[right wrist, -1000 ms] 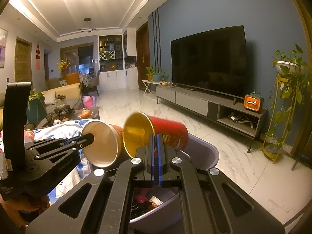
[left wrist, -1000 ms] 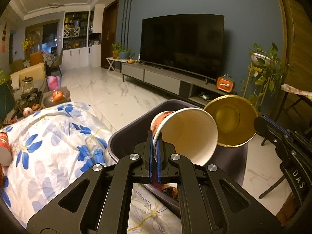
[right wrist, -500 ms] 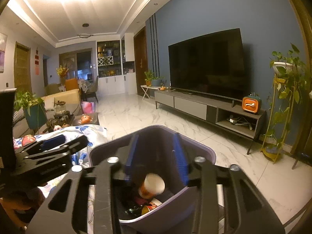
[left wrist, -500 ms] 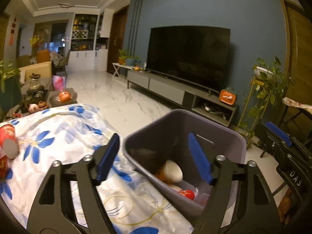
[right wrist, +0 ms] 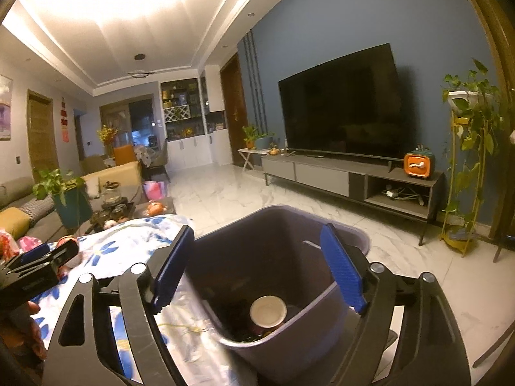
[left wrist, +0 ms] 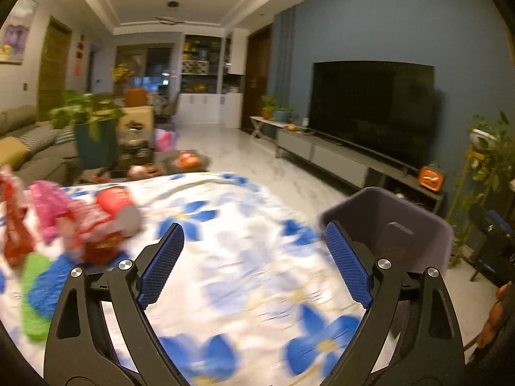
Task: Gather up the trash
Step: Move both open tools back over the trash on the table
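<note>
Both cups are now lying in your bin [right wrist: 244, 276]; your left gripper [left wrist: 254, 267] and right gripper [right wrist: 257, 267], jaws just opened and empty, are turning toward the blurred, probably wrapper, trash [left wrist: 80, 222] on the table [left wrist: 251, 257].

Paper cup [right wrist: 268, 311] inside purple bin [right wrist: 289, 350], between right gripper's [right wrist: 257, 270] just-opened jaws.

Grey bin [right wrist: 283, 257] holds a paper cup [right wrist: 268, 311] — red wrappers [left wrist: 90, 225] litter the cloth

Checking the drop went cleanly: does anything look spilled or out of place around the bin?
Nothing spilled. A paper cup lies inside the bin. Wrappers and a red cup are still strewn on the floral cloth.
</note>
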### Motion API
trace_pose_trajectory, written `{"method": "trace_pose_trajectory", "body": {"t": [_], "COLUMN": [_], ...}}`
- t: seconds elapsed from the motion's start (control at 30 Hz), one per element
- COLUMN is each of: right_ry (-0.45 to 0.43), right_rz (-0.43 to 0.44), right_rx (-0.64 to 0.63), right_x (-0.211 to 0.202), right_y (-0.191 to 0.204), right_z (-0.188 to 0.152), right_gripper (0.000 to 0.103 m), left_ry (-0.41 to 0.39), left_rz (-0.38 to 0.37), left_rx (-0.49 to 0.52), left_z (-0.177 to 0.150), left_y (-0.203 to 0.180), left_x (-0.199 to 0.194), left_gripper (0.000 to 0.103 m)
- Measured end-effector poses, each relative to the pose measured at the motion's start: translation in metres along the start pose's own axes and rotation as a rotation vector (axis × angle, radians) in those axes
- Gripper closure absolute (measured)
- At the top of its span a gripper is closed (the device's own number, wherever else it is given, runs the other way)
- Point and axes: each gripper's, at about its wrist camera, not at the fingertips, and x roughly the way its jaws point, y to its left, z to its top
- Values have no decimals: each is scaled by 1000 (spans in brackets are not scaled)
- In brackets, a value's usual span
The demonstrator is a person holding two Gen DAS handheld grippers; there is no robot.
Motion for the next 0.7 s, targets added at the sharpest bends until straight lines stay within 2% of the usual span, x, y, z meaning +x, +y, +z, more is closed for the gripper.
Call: {"method": "trace_pose_trajectory", "body": {"t": [0.2,0.4,0.6,0.7], "right_ry": [14,38,76,102], "right_rz": [83,182,287,342], "right_rx": [-47,-83,-142,-159], "right_x": [-4,-6,-7,-7], "right_y": [39,87,142,172], "right_z": [-6,-16,-30,-36], "right_gripper": [22,22,22,22], "left_ry": [-18,-21,-6,-8], "left_rz": [140,298,417,443], "left_rx": [-34,-108,-157,-180], "left_z": [-4,-17,-34,-38], "left_y": [57,131,187,206], "left_x": [-31,-66,-94,-106], "left_gripper": [15,15,15,15]}}
